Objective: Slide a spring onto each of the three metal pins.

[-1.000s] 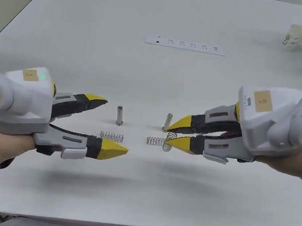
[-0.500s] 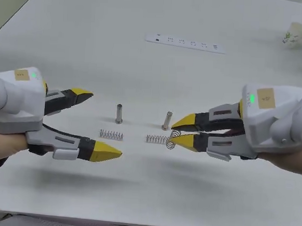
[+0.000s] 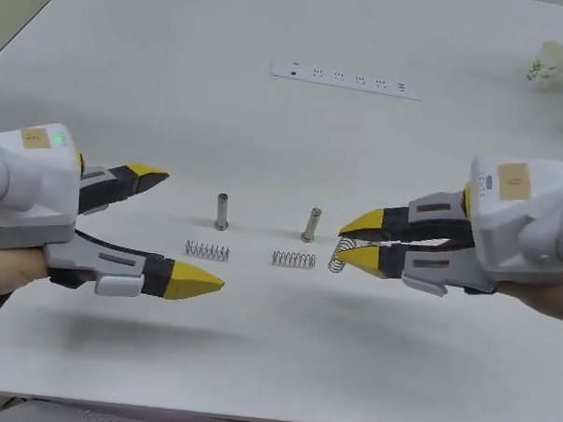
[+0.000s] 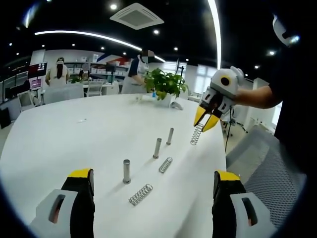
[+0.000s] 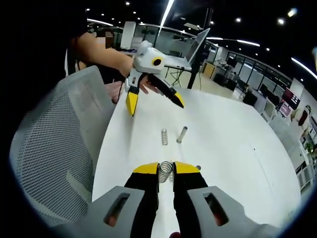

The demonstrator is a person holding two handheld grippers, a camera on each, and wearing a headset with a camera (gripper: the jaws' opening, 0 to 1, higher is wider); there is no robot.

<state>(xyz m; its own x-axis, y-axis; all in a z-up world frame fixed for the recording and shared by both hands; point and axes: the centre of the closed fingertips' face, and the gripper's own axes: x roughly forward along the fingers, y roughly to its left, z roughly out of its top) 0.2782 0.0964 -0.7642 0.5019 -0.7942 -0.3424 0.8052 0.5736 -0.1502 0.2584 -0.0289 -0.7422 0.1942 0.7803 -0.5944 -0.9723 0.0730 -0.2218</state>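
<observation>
Head view: left gripper point(image 3: 189, 228), centre left, jaws wide, empty. Right gripper point(image 3: 347, 240), centre right, nipping one coiled steel wire spring point(image 3: 336, 262). Mid-frame on white tabletop point(image 3: 266, 136): two loose springs point(image 3: 208, 252), two upright grey metal pins point(image 3: 223, 211).
Left gripper view: three pins, centre.
Right gripper view: held spring, bottom centre.

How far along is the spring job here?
Done: nothing yet; all three pins stand bare. In hand: the right gripper is shut on one spring. Left: two springs lie on the table, the left gripper is open; every pin awaits one.
</observation>
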